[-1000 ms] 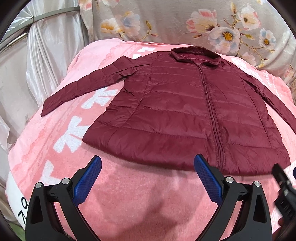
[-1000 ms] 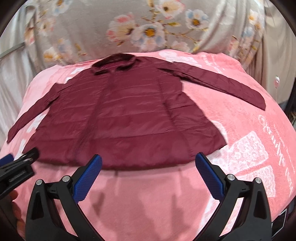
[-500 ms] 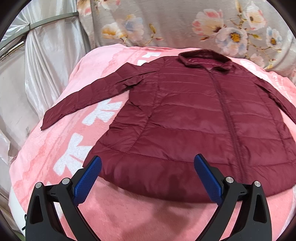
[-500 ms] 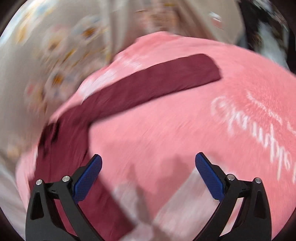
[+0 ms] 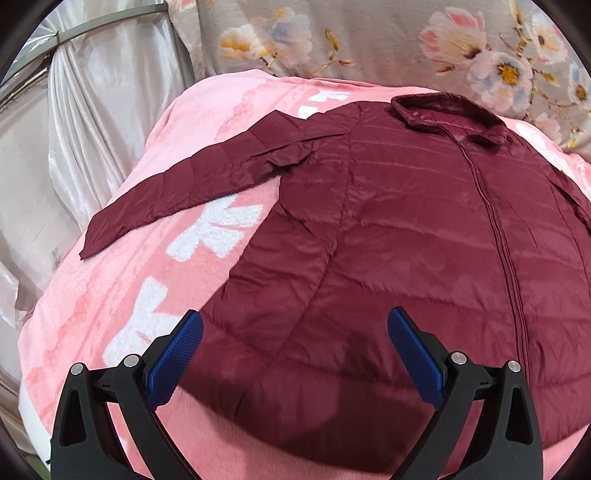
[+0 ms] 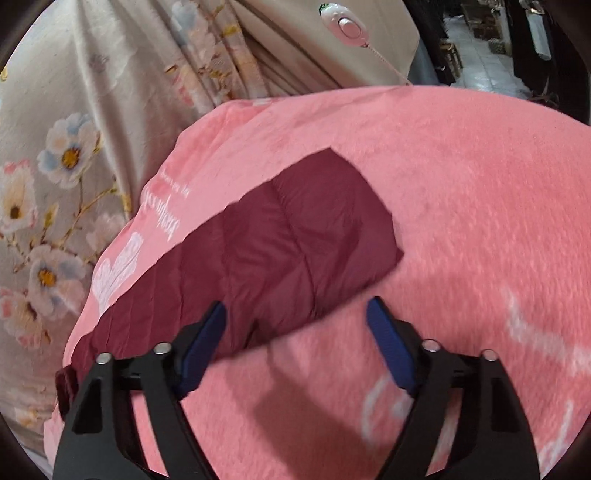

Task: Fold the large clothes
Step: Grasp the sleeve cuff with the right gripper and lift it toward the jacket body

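A maroon quilted jacket (image 5: pixel 388 236) lies flat, zip up, on a pink blanket (image 5: pixel 110 280). Its left sleeve (image 5: pixel 192 184) stretches out toward the left edge. My left gripper (image 5: pixel 295 332) hovers open over the jacket's lower left hem, nothing between its blue pads. In the right wrist view the other sleeve's cuff end (image 6: pixel 306 236) lies on the pink blanket (image 6: pixel 480 221). My right gripper (image 6: pixel 295 325) sits just above the cuff's near edge with its jaws closing. The pads stand apart and do not press on the fabric.
A floral grey cloth (image 5: pixel 369 37) hangs behind the bed, seen again in the right wrist view as floral cloth (image 6: pixel 74 147). Shiny white drapes (image 5: pixel 74 122) stand at the left. A white corded switch (image 6: pixel 347 26) hangs at the back right.
The right gripper swung from the jacket's hem out to the right sleeve's cuff, rolled, and its jaws narrowed. The left gripper crept forward over the lower left hem.
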{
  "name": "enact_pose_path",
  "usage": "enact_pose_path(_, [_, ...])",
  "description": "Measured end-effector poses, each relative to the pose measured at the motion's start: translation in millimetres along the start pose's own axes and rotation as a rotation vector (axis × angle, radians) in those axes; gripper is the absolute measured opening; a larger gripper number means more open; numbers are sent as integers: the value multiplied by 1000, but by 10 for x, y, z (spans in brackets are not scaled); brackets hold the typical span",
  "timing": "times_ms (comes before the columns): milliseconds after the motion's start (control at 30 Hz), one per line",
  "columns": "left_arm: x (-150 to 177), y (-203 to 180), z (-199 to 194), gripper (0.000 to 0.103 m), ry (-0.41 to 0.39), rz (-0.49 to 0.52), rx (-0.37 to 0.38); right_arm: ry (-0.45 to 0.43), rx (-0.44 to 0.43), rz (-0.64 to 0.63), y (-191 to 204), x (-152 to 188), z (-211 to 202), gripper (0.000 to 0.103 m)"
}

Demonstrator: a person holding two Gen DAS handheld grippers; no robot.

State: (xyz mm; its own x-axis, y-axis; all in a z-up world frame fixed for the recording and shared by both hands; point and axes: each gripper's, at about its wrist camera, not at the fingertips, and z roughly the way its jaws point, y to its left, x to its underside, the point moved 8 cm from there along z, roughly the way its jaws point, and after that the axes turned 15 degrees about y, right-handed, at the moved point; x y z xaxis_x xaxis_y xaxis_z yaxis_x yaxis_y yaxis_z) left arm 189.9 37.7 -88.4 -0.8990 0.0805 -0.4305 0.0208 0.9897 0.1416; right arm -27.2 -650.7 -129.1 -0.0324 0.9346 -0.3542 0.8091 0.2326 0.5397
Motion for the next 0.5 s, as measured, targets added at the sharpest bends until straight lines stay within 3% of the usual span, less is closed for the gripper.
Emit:
enact_pose_path(33, [-32, 10, 16, 97, 0, -3, -2, 3, 8, 0, 8, -45, 44, 43])
enact_pose_path(67, [-63, 22, 29, 97, 1, -8, -4, 13, 12, 2, 27, -84, 89, 17])
enact_pose_path(100, [-106, 47, 51, 97, 1, -17, -2, 15, -3, 6, 71, -111, 99, 8])
enact_pose_path(167, [-166, 70, 68, 97, 0, -25, 1, -24, -29, -18, 242, -147, 11, 6])
enact_pose_path(300, [-303, 188, 93, 97, -15, -57, -26, -124, -131, -262, 1237, 19, -406, 5])
enact_pose_path(500, [-392, 429, 191, 97, 2, -121, -61, -54, -395, -701, 3000, 1227, -816, 5])
